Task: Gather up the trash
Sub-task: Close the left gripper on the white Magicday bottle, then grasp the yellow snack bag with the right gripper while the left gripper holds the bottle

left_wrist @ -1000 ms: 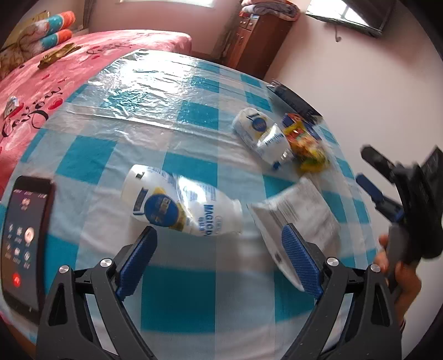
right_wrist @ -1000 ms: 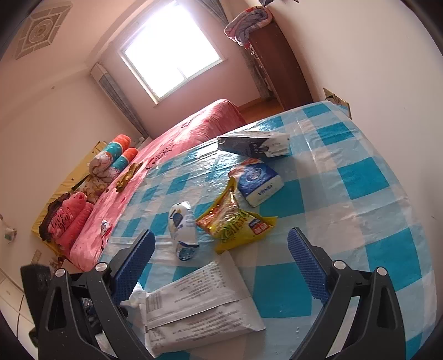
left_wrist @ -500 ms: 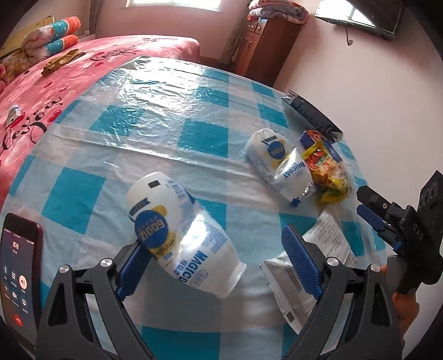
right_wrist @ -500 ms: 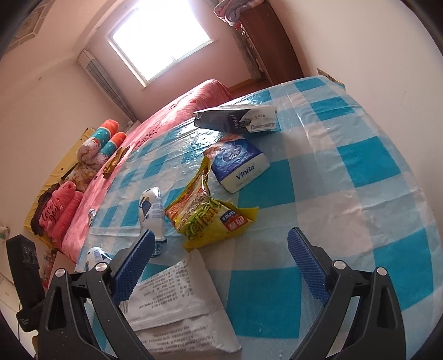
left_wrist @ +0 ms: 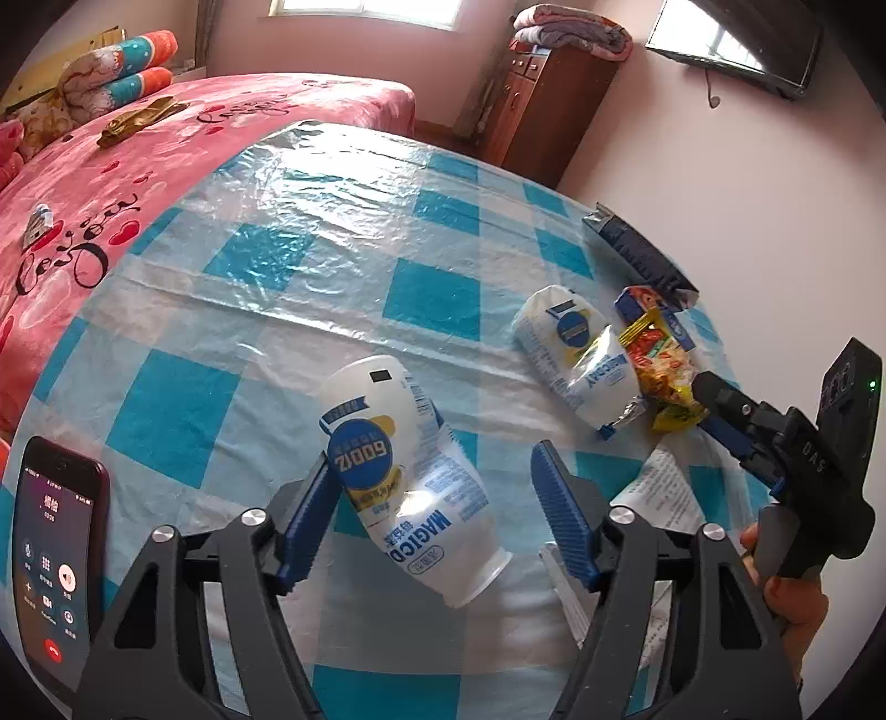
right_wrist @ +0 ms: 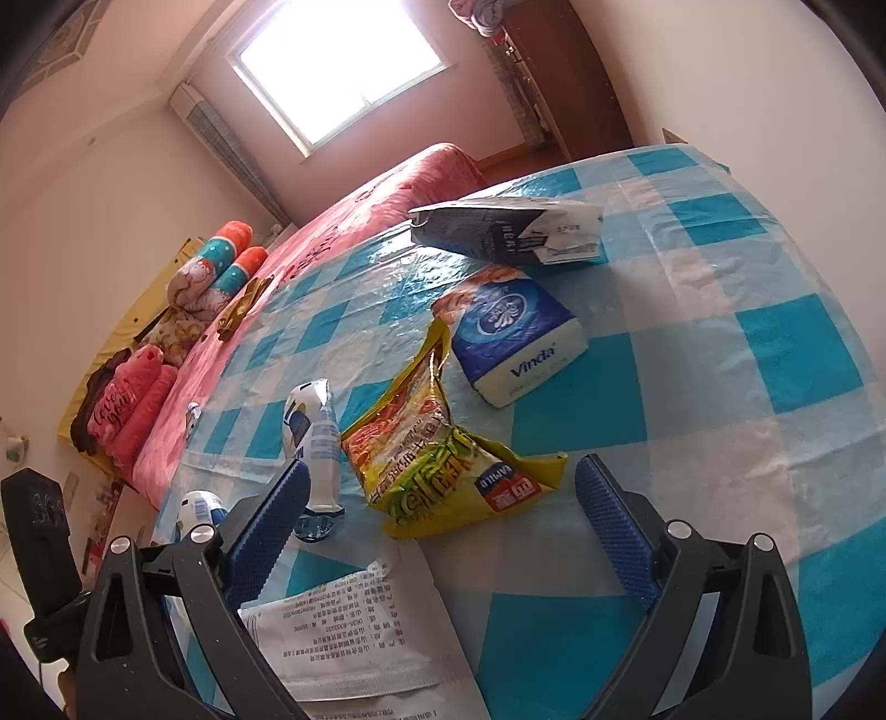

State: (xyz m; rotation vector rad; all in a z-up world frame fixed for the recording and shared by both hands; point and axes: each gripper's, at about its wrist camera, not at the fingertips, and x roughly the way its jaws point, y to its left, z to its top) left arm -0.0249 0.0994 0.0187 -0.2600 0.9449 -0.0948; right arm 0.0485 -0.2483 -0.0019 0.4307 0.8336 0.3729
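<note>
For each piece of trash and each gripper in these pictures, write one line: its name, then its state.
left gripper: jaws closing around the white bottle
white bottle: lying on its side, left pad touching
second bottle: lying, crumpled
noodle wrapper: torn open, flat
tissue pack: lying flat
right gripper: open, empty
phone: screen lit

Bedroom with pale pink walls (left_wrist: 720,183). Table under a blue-and-white checked cloth (left_wrist: 443,293) with a clear plastic cover, filling the lower centre of both views. At 10 o'clock in the left wrist view, a bed with a pink patterned spread (left_wrist: 127,183) and rolled quilts (left_wrist: 111,77) at its far end. At 1 o'clock, a dark wooden cabinet (left_wrist: 542,105) topped with folded blankets (left_wrist: 570,36). Bright window (right_wrist: 338,66) at 12 o'clock in the right wrist view, a white wall unit (right_wrist: 221,138) just to its left. Daylight glares on the plastic.
</note>
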